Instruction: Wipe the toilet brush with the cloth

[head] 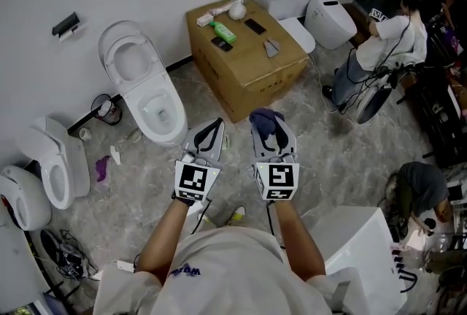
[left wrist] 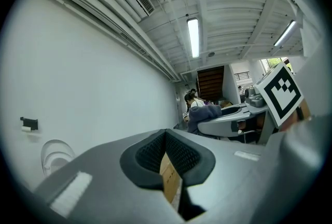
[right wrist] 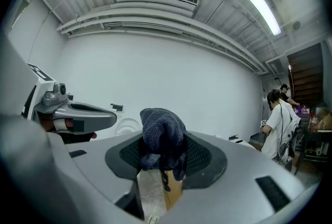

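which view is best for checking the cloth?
Right gripper view: the dark blue cloth sits close up, pinched in the jaws of the right gripper. Head view shows it as a small dark bundle at the jaw tips; left gripper view catches it from the side, distant.

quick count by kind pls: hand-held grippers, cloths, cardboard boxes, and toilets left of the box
hand-held grippers: 2, the left hand-held gripper and the right hand-held gripper
cloth: 1, in the right one's jaws
cardboard box: 1
toilets left of the box: 3
total: 7
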`<state>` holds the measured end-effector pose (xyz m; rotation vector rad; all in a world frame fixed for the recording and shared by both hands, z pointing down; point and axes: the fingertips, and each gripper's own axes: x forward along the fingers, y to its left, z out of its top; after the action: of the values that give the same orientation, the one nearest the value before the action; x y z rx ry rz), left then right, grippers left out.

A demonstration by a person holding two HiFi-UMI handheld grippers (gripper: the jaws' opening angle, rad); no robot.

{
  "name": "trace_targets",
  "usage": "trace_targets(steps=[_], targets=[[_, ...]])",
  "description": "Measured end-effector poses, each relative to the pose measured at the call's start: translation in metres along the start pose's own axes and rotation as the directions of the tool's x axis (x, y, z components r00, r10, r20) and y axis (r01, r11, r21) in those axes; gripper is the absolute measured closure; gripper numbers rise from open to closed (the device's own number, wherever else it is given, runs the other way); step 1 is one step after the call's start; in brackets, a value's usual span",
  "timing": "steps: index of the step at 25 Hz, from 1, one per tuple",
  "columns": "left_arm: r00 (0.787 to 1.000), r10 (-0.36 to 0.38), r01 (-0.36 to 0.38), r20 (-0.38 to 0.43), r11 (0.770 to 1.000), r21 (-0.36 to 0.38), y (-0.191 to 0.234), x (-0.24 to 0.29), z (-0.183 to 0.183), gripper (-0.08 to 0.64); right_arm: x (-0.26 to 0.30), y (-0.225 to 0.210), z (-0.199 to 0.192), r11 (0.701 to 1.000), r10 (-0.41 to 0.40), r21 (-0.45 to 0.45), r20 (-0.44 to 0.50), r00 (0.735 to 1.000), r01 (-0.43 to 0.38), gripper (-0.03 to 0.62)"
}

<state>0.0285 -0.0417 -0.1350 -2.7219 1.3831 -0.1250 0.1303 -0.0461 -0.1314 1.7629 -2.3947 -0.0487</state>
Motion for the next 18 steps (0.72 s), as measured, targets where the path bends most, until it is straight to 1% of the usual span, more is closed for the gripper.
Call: trace_targets(steps=[3, 6, 18], targets=[[1.0, 0.007, -0.007, 0.006, 1.0, -0.002, 0.002, 0.0, 0.001, 0.558, 0.002, 0.001, 0.001, 1.0, 0.004, 0.002, 0.002, 1.0, -0.004, 0.411], [1.0, 0.01, -0.01, -0.008, 1.0, 0.001, 0.005, -0.001, 0.001, 0.558, 0.003, 0.004, 0.002, 1.0, 0.014, 0.0, -0.001, 1.0, -0.014, 0.411], [1.0, 0.015, -0.015, -0.019, 1.0, 0.003, 0.012, -0.003, -0.004, 0.558, 0.007, 0.014, 0.001, 0.999, 0.04, -0.002, -0.002, 0.999, -0.04, 0.41]])
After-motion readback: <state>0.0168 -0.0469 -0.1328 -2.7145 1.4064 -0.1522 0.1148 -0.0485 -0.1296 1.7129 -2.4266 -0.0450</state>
